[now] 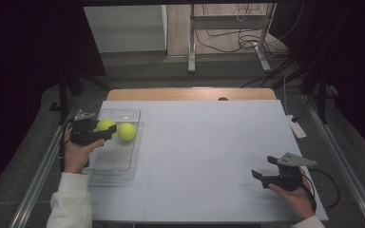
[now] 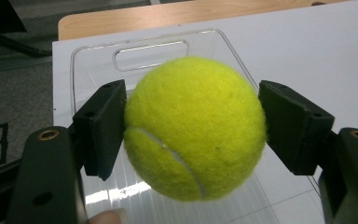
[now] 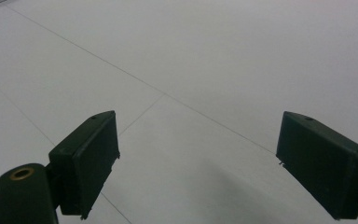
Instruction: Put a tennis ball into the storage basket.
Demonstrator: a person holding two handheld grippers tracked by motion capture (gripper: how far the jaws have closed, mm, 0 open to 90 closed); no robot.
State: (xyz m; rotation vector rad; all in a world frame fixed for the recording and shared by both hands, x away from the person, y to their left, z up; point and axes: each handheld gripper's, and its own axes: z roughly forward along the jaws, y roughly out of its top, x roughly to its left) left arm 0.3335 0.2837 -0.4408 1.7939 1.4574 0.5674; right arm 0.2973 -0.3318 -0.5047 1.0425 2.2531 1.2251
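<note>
We see the left hand-held gripper (image 1: 105, 133) raised over the near-left part of the worktop (image 1: 204, 142), the person's left hand (image 1: 76, 152) wrapped round its body and the white sleeve (image 1: 71, 202) coming up from the bottom edge. It points to the right across the clear plastic tray (image 1: 116, 166), and its jaws are clamped on a yellow-green tennis ball (image 2: 195, 128). In the left gripper view the pads (image 2: 105, 126) press on the ball's two sides and it hangs above the tray's floor. A ball has no long axis to speak of; its white seam curves down across the lower front. A second tennis ball (image 1: 126, 131) sits in the tray just beside the held one. Over on the right, the right hand-held gripper (image 1: 260, 176) rests low by the near edge, pointing left, jaws standing apart over bare white worktop.
</note>
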